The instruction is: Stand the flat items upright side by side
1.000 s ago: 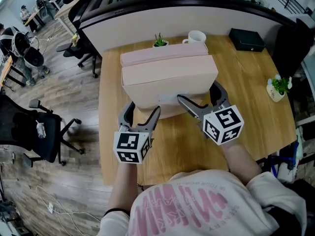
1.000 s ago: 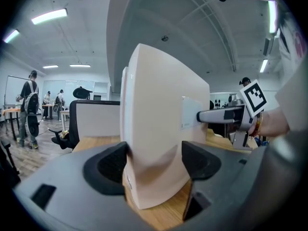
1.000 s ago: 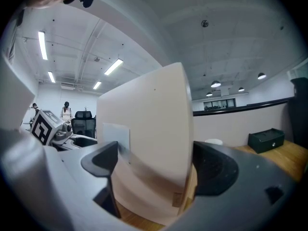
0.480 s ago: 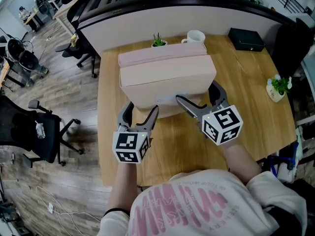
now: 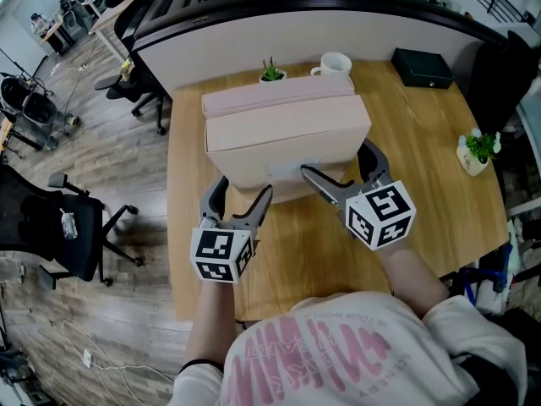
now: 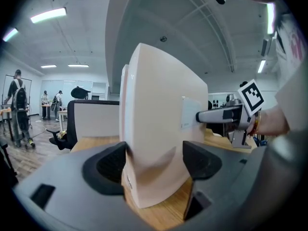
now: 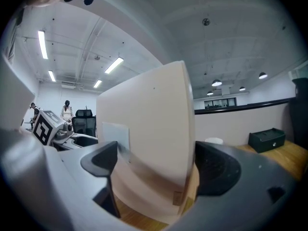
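Near the middle of the counter [image 5: 423,142], two pale pink flat boxes stood on their long edges, the front box [image 5: 287,138] face to face with the rear box [image 5: 279,96]. The left gripper [image 5: 245,186] straddled the front box's left end. Its fingers [image 6: 111,165] had just been opening, one pad at the face and the other a sliver clear. The right gripper [image 5: 336,159] clenched the opposite lower corner. Bare wood ran wide to the right as far as a potted plant [image 5: 478,152]; leftward the counter's edge lay near. A mug [image 5: 336,63] and a small plant [image 5: 272,72] crowded the strip just behind the rear box.
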The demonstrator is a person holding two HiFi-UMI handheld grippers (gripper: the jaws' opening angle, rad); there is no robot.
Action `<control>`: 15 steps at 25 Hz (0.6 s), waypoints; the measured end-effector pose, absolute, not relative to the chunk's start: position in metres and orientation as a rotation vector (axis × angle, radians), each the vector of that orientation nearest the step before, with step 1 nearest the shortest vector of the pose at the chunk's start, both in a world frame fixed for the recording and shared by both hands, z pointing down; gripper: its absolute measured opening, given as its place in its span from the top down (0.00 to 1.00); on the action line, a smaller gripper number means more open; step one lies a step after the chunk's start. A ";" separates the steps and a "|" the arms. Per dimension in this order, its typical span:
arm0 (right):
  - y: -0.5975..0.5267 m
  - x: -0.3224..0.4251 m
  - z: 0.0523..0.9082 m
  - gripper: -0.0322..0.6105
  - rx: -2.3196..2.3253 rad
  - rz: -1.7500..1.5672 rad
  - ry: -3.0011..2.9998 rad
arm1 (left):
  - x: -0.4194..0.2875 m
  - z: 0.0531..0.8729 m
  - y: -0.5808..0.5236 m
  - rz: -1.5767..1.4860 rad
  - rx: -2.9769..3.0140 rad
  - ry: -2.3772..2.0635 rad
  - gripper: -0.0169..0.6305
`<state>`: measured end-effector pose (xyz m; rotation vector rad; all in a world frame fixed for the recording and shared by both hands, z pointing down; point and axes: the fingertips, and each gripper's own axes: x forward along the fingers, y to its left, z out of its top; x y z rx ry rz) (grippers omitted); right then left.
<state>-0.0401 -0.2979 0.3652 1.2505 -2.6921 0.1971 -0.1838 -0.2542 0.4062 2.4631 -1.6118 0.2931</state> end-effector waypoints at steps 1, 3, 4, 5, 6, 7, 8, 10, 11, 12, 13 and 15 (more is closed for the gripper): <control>-0.298 -0.040 0.366 0.18 1.248 0.204 -2.688 | -0.183 0.406 -0.254 0.296 2.465 -1.609 0.39; -0.298 -0.041 0.369 0.16 1.241 0.213 -2.677 | -0.183 0.406 -0.254 0.297 2.469 -1.601 0.38; -0.297 -0.041 0.370 0.16 1.238 0.214 -2.671 | -0.183 0.406 -0.253 0.295 2.470 -1.597 0.37; -0.297 -0.041 0.371 0.16 1.238 0.215 -2.668 | -0.183 0.406 -0.253 0.291 2.470 -1.592 0.37; -0.297 -0.041 0.370 0.15 1.240 0.216 -2.667 | -0.183 0.405 -0.252 0.289 2.470 -1.589 0.37; -0.297 -0.040 0.370 0.15 1.246 0.219 -2.667 | -0.184 0.405 -0.252 0.289 2.470 -1.588 0.37; -0.297 -0.038 0.368 0.15 1.254 0.224 -2.668 | -0.185 0.404 -0.251 0.290 2.470 -1.591 0.37; -0.298 -0.035 0.365 0.15 1.276 0.247 -2.672 | -0.188 0.401 -0.250 0.280 2.467 -1.601 0.36; -0.299 -0.032 0.364 0.15 1.287 0.261 -2.675 | -0.190 0.399 -0.249 0.266 2.462 -1.609 0.36; -0.299 -0.030 0.362 0.15 1.298 0.275 -2.678 | -0.194 0.396 -0.248 0.246 2.453 -1.620 0.36; -0.298 -0.028 0.359 0.15 1.308 0.287 -2.683 | -0.198 0.393 -0.247 0.223 2.438 -1.635 0.36; -0.295 -0.022 0.355 0.15 1.332 0.317 -2.695 | -0.208 0.387 -0.242 0.163 2.400 -1.673 0.36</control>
